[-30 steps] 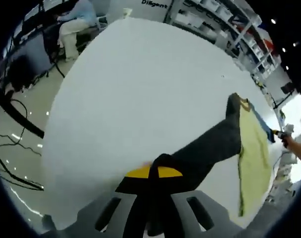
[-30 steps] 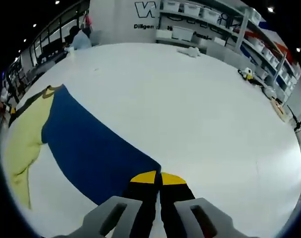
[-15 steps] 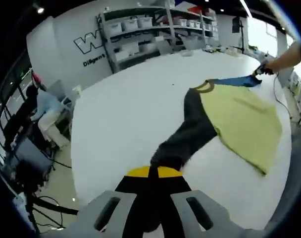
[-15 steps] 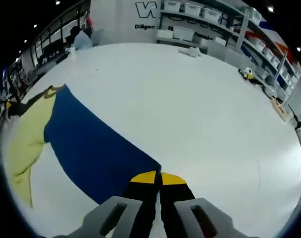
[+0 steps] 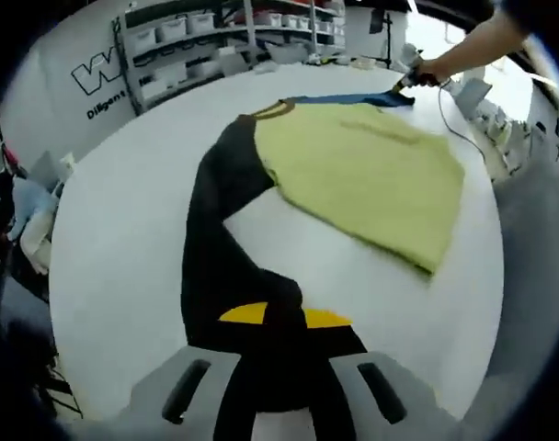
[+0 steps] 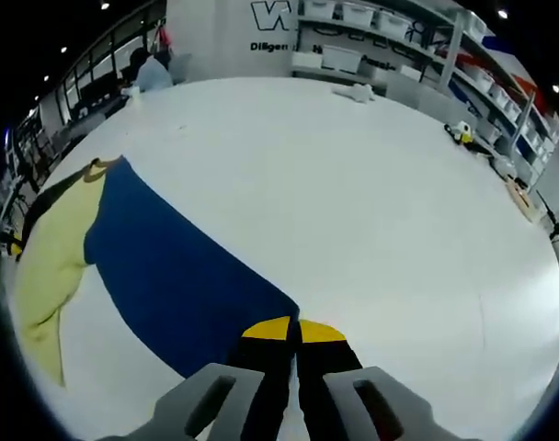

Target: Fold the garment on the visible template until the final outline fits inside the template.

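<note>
A long-sleeved garment lies spread on the white table (image 5: 123,211). Its body (image 5: 362,170) is yellow-green, one sleeve is black (image 5: 211,239) and the other is blue (image 6: 178,266). My left gripper (image 5: 279,317) is shut on the cuff end of the black sleeve, which runs up from the jaws to the collar (image 5: 272,110). My right gripper (image 6: 291,329) is shut on the end of the blue sleeve, which stretches away up-left to the yellow-green body (image 6: 50,253). In the left gripper view a hand holds the right gripper (image 5: 410,78) at the far side of the garment.
Shelving with bins (image 6: 353,23) lines the far wall. Small items (image 6: 463,136) lie near the table's right edge, and a white object (image 6: 353,95) sits at its far edge. A person sits at a desk (image 6: 151,73) beyond the table. A cable (image 5: 463,138) trails beside the garment.
My left gripper has swung round with the black sleeve, so the garment now lies straight ahead in its view. The right gripper has stayed put on the blue sleeve.
</note>
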`<move>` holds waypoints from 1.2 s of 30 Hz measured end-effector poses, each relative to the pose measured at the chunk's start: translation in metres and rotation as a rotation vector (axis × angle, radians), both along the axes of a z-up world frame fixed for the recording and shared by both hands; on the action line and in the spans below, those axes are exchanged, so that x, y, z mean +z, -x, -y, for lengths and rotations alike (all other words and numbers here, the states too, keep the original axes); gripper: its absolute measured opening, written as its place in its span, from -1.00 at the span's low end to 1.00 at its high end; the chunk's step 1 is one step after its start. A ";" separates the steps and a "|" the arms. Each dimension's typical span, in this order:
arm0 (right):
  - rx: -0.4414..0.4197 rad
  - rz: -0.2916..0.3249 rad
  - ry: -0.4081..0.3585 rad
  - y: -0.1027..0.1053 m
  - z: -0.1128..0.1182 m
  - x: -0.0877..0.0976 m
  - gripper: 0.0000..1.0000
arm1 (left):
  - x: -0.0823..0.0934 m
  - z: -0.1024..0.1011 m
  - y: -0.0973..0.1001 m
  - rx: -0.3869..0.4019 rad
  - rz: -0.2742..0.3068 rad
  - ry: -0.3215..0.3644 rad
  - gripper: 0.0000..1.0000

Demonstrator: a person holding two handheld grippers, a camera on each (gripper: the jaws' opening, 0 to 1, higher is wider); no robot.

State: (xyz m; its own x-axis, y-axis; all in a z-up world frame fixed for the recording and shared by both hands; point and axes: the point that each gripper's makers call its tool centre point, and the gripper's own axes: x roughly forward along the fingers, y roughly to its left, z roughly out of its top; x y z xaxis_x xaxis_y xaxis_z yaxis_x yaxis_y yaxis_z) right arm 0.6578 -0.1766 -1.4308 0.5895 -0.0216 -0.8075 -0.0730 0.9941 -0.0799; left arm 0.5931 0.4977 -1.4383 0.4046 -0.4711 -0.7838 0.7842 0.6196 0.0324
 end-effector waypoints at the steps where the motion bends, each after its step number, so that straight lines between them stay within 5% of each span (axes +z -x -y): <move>1: 0.002 0.000 0.000 0.000 0.000 0.000 -1.00 | -0.001 -0.003 0.001 0.030 -0.009 0.012 -0.56; 4: -0.003 0.002 -0.002 0.000 0.000 0.000 -1.00 | 0.016 -0.017 -0.006 0.168 0.040 0.100 -0.46; 9: -0.012 0.003 -0.010 0.002 -0.002 -0.002 -1.00 | 0.025 -0.067 -0.013 0.390 0.077 0.121 -0.40; 17: -0.006 0.000 -0.010 0.001 -0.004 -0.003 -1.00 | -0.003 -0.097 0.013 0.513 -0.076 0.050 -0.46; 18: -0.006 -0.001 -0.009 0.001 -0.004 -0.003 -1.00 | 0.001 -0.097 0.003 0.519 -0.021 0.060 -0.53; 21: -0.004 -0.003 -0.006 0.000 -0.004 -0.004 -1.00 | -0.001 -0.088 0.005 0.539 -0.098 0.099 -0.91; 25: -0.002 -0.004 -0.006 -0.001 -0.002 -0.005 -1.00 | 0.002 -0.088 0.003 0.520 -0.107 0.091 -0.91; 32: -0.005 -0.004 -0.003 -0.002 0.001 -0.004 -1.00 | 0.015 -0.164 -0.050 0.578 0.008 -0.116 -0.91; 36: 0.000 -0.007 -0.004 -0.004 0.002 -0.004 -1.00 | 0.023 -0.182 -0.082 0.564 0.050 -0.170 -0.91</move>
